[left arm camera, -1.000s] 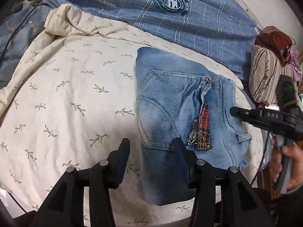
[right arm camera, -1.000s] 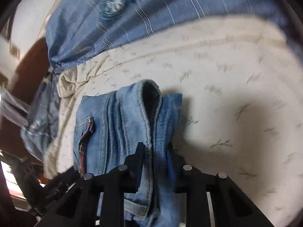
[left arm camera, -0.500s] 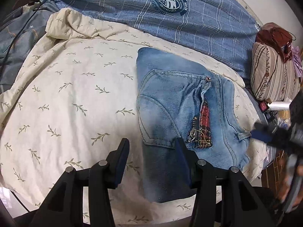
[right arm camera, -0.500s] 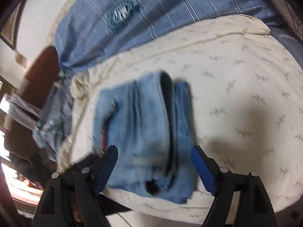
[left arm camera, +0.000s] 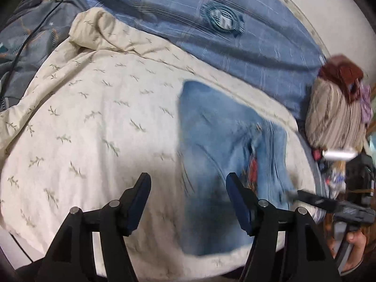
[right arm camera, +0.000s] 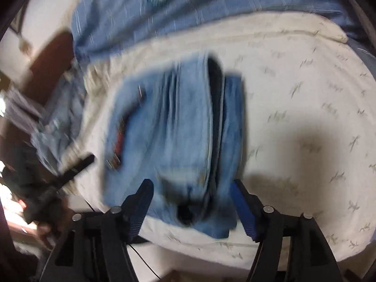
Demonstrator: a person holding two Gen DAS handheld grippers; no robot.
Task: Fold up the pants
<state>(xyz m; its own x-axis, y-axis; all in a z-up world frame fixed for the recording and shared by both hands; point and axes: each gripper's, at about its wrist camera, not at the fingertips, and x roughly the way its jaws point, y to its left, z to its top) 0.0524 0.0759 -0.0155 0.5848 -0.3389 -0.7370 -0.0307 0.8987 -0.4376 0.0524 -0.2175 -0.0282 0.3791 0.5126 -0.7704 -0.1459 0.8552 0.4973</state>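
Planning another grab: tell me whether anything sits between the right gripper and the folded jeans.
Nothing visible does. The right gripper is open just short of the folded jeans, which lie alone on the cream bedspread.

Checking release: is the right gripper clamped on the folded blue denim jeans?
No: the right gripper stands open, the folded blue denim jeans lying free.

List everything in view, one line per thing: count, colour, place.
jeans: one, light blue, folded on the cream quilt
cream quilt: one, leaf print, covering the bed
blue checked blanket: one, beyond the quilt
striped cushion: one, beige and brown, at the bed's far side
left tongs: one, black with blue pads, open, empty, above the jeans' edge
right tongs: one, same colours, open, over the jeans' near end
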